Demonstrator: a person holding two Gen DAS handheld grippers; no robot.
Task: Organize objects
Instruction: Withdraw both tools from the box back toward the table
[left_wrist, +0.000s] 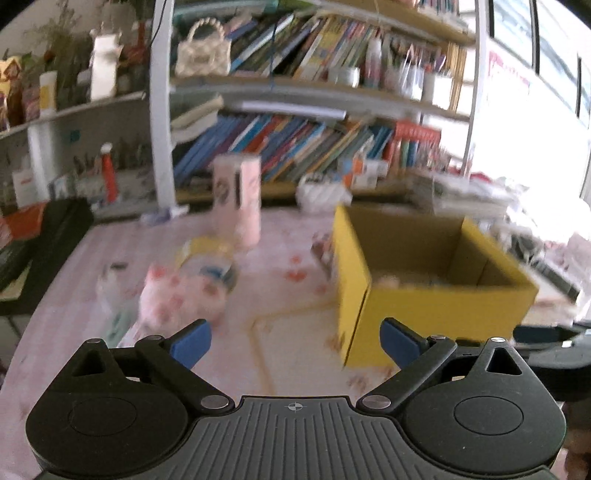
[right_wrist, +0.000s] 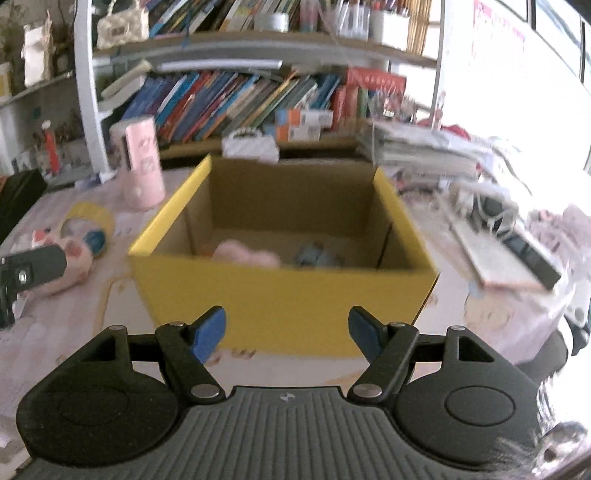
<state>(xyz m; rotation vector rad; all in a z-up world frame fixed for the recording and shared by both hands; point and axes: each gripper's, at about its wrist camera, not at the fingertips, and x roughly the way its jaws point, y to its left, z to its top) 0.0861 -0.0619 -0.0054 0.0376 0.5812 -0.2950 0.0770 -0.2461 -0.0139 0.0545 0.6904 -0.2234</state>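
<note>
the left gripper (left_wrist: 295, 345) hangs over the pale patterned tablecloth (left_wrist: 280, 354) with its blue pads set wide apart and nothing between them. ahead of its left finger (left_wrist: 192, 341) lies a soft pink toy (left_wrist: 177, 295), blurred, and just beyond that a yellow tape roll (left_wrist: 207, 258) lying on the cloth. farther ahead, a little left of the gripper's centre line, a pink cylindrical container (left_wrist: 238, 199) stands upright. ahead of its right finger (left_wrist: 397, 341) sits the yellow cardboard box (left_wrist: 436, 310), open at the top, its near corner close to that finger.

the right gripper (right_wrist: 286, 332) points straight at the same yellow cardboard box (right_wrist: 280, 302), its jaws likewise spread with only air between the pads. the box's front wall is just ahead of both fingertips. inside, on the floor of the box, rest a pink soft item (right_wrist: 245, 254) towards the left and a bluish item (right_wrist: 316, 256) towards the right; both are too blurred to name. off to this gripper's left, the other tool's dark body shows at the frame edge near the pink toy (right_wrist: 74, 262). to its right, a stack of papers (right_wrist: 417, 151) lies beyond the box.
</note>
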